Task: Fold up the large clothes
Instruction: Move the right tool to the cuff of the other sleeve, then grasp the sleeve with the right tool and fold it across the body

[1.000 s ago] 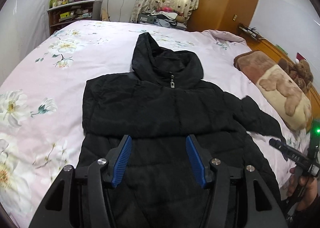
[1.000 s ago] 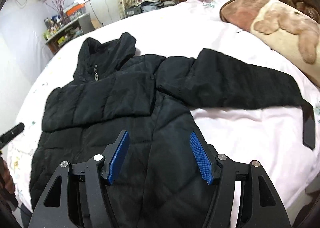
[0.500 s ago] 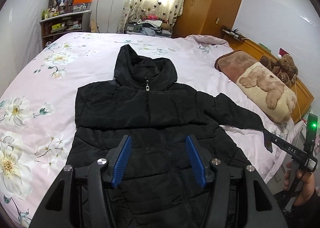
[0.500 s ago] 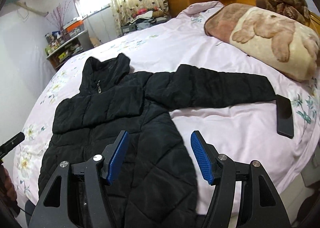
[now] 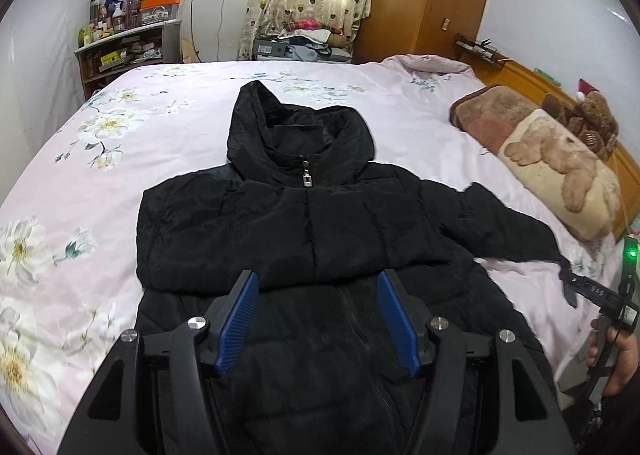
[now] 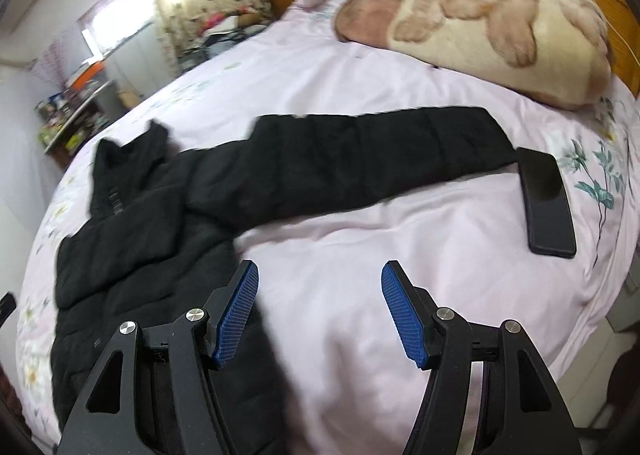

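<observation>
A black hooded puffer jacket (image 5: 304, 223) lies face up on the bed, zipped, hood away from me. One sleeve is folded across the chest (image 5: 224, 239); the other sleeve (image 6: 360, 159) stretches out flat to the right. My left gripper (image 5: 318, 279) hovers over the jacket's lower front; its jaws are opening and nothing is between them. My right gripper (image 6: 320, 267) is open over bare sheet just below the outstretched sleeve, with the jacket's side edge (image 6: 140, 239) by its left finger.
A black phone (image 6: 546, 201) lies on the floral pink sheet (image 5: 120, 175) by the sleeve's cuff. A bear-print blanket roll (image 6: 480, 27) and soft toys sit along the wooden headboard on the right. A person's hand (image 5: 618, 359) shows at the bed's near right edge.
The right gripper has swung right, from over the jacket's body to the sheet below the outstretched sleeve. The left gripper shifted over the jacket's lower front and its jaws stand slightly wider.
</observation>
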The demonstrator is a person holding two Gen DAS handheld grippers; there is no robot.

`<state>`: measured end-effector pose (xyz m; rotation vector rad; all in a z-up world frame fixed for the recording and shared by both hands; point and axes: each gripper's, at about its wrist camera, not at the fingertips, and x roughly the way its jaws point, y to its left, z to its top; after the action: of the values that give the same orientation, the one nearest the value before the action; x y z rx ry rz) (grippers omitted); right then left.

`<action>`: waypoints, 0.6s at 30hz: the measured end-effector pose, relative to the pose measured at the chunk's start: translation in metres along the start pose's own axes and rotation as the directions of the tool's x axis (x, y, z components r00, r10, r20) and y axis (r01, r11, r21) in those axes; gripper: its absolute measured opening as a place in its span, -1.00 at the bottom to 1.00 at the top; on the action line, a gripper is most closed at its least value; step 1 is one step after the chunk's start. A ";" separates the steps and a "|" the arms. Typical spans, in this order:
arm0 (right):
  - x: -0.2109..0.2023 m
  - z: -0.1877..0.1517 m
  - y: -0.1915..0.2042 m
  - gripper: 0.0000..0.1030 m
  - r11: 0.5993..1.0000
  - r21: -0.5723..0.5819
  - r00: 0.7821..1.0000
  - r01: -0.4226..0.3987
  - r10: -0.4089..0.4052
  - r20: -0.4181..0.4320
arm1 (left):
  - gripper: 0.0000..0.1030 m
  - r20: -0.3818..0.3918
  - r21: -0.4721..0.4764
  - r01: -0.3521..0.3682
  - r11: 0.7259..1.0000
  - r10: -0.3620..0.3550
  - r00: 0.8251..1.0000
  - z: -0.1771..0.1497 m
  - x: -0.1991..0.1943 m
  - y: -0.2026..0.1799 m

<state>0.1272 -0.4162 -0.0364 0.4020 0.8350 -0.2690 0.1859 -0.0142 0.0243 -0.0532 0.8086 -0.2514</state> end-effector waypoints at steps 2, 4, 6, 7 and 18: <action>0.018 0.009 -0.018 0.25 0.999 0.044 1.000 0.018 -0.018 0.000 | 0.25 -0.002 0.004 -0.014 1.000 0.014 1.000 0.006 0.016 0.004; 0.037 0.016 -0.035 0.25 0.996 0.076 0.999 0.052 -0.052 -0.010 | 0.25 -0.009 0.005 -0.031 1.000 0.031 0.999 0.010 0.032 0.009; 0.054 0.023 -0.051 0.25 0.991 0.115 0.998 0.067 -0.066 -0.018 | 0.25 -0.017 0.001 -0.046 0.999 0.046 0.999 0.014 0.047 0.015; 0.065 0.026 -0.062 0.25 0.987 0.144 0.997 0.077 -0.073 -0.032 | 0.25 -0.023 0.000 -0.056 0.998 0.056 0.998 0.015 0.055 0.018; 0.119 0.048 -0.119 0.26 0.928 0.373 1.000 0.007 -0.001 -0.016 | 0.25 -0.078 -0.027 -0.128 0.991 0.125 0.989 0.017 0.113 0.053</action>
<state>0.1904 -0.5523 -0.1263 0.7607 0.8001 -0.4318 0.2840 0.0093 -0.0511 -0.0222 0.8882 -0.1212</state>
